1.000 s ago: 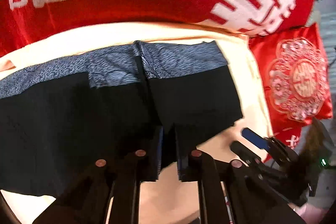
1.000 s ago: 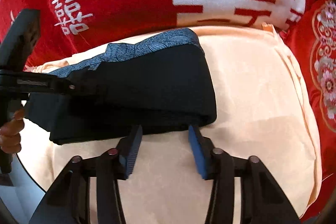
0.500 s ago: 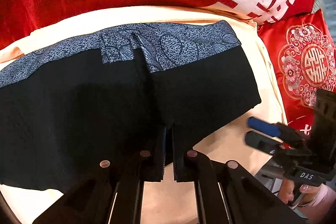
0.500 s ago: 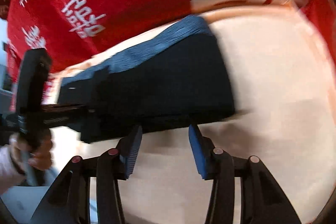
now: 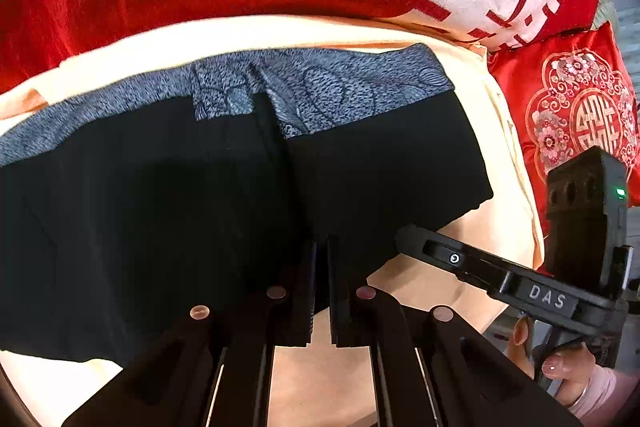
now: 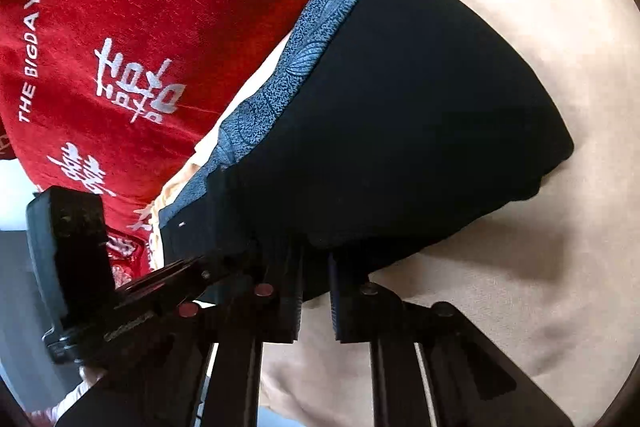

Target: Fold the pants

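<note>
The black fabric pants point(image 5: 168, 227) with a blue-grey patterned waistband lie folded on the peach cloth point(image 6: 540, 267); left gripper point(image 5: 321, 267) and right gripper point(image 6: 316, 279) each pinch their near edge.

White capitals reading "THE BIGDAY" run up the red blanket point(image 6: 120, 27) near its left edge, and just right of them stands a white double-happiness character, with another below it. In the left wrist view the same blanket bears large white double-happiness characters. The red satin cushion point(image 5: 568, 107), right of the blanket, carries a gold double-happiness sign in a floral medallion. The right gripper point(image 5: 404, 239) body reads "DAS"
</note>
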{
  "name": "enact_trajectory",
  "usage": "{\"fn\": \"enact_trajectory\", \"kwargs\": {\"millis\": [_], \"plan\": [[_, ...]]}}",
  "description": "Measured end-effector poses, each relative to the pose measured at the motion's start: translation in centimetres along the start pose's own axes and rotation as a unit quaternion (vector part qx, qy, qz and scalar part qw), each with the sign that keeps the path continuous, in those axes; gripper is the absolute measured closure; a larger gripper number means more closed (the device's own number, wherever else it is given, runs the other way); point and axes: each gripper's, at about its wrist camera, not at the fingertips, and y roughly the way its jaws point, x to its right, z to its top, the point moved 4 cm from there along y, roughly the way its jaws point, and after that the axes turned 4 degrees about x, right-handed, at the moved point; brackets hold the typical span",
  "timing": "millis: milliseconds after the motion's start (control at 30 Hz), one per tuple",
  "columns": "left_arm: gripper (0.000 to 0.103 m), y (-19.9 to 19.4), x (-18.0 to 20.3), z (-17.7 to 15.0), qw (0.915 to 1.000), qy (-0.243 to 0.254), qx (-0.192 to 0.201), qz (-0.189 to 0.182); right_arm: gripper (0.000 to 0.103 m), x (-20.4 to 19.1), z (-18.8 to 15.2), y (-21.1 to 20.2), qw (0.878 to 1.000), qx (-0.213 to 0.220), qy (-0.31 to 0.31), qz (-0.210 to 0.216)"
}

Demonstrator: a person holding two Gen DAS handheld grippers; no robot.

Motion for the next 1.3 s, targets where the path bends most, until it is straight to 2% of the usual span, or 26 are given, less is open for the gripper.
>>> {"fn": "enact_trajectory", "kwargs": {"millis": [167,300,333,433,533,633,700,800,867,933,1000,1033,1100,1133,1200,1267,1300], "plan": [[0.097,-1.3,-1.0,-0.3,0.9998,0.014,0.01,0.013,0.093,-2.6,-0.1,0.1,0.999,-0.003,-0.048,-0.002],[0.096,-0.1,-3.6,-0.6,0.999,-0.023,0.001,0.037,0.093,-2.5,-1.1,3.3,0.997,-0.028,-0.064,-0.029],[0.096,0.0,-4.1,-0.6,0.9979,-0.029,0.006,0.057,0.093,-2.3,-1.2,3.6,0.997,-0.03,-0.064,-0.036],[0.096,-0.6,-4.2,-0.7,0.9976,-0.037,0.018,0.055,0.087,-2.3,-1.3,3.4,0.997,-0.042,-0.059,-0.02],[0.096,-1.3,-4.2,-0.9,0.997,-0.033,0.015,0.068,0.082,-2.9,-1.5,1.5,0.994,-0.06,-0.093,-0.012],[0.096,-2.7,-4.1,-0.6,0.9965,-0.025,0.024,0.077,0.082,-3.4,-0.8,-1.8,0.99,-0.038,-0.134,-0.022],[0.096,-3.1,-3.9,0.1,0.9961,-0.021,0.031,0.08,0.082,-2.8,1.0,-4.1,0.987,-0.008,-0.149,-0.053],[0.096,-3.0,-4.4,1.7,0.9937,-0.032,0.045,0.097,0.082,-1.9,4.1,-4.9,0.988,0.012,-0.138,-0.07],[0.096,-2.7,-5.4,2.3,0.9903,-0.05,0.054,0.118,0.082,-1.9,5.4,-4.2,0.989,0.012,-0.134,-0.067],[0.096,-1.8,-6.2,2.7,0.9867,-0.065,0.054,0.138,0.082,-2.5,6.4,-2.9,0.984,0.016,-0.156,-0.083],[0.096,-0.8,-7.1,2.4,0.9859,-0.079,0.045,0.141,0.082,-2.6,7.0,-1.5,0.984,0.013,-0.157,-0.083],[0.096,-0.2,-7.4,1.9,0.9863,-0.083,0.036,0.138,0.082,-2.3,7.2,-0.4,0.985,0.003,-0.153,-0.084],[0.096,0.5,-7.3,1.0,0.9865,-0.078,0.028,0.141,0.082,-1.1,6.3,2.5,0.984,-0.058,-0.135,-0.099],[0.096,0.4,-7.0,0.7,0.9864,-0.065,0.033,0.147,0.082,-0.8,5.6,3.3,0.984,-0.074,-0.129,-0.096],[0.096,-0.1,-6.6,0.4,0.9866,-0.051,0.037,0.151,0.082,-2.1,4.8,2.6,0.979,-0.066,-0.165,-0.095],[0.096,-0.8,-7.0,0.2,0.9867,-0.061,0.041,0.145,0.081,-3.3,4.0,1.8,0.973,-0.062,-0.199,-0.096],[0.096,-1.3,-7.5,0.1,0.9859,-0.071,0.045,0.145,0.073,-4.1,3.5,1.4,0.969,-0.057,-0.222,-0.094]]}}
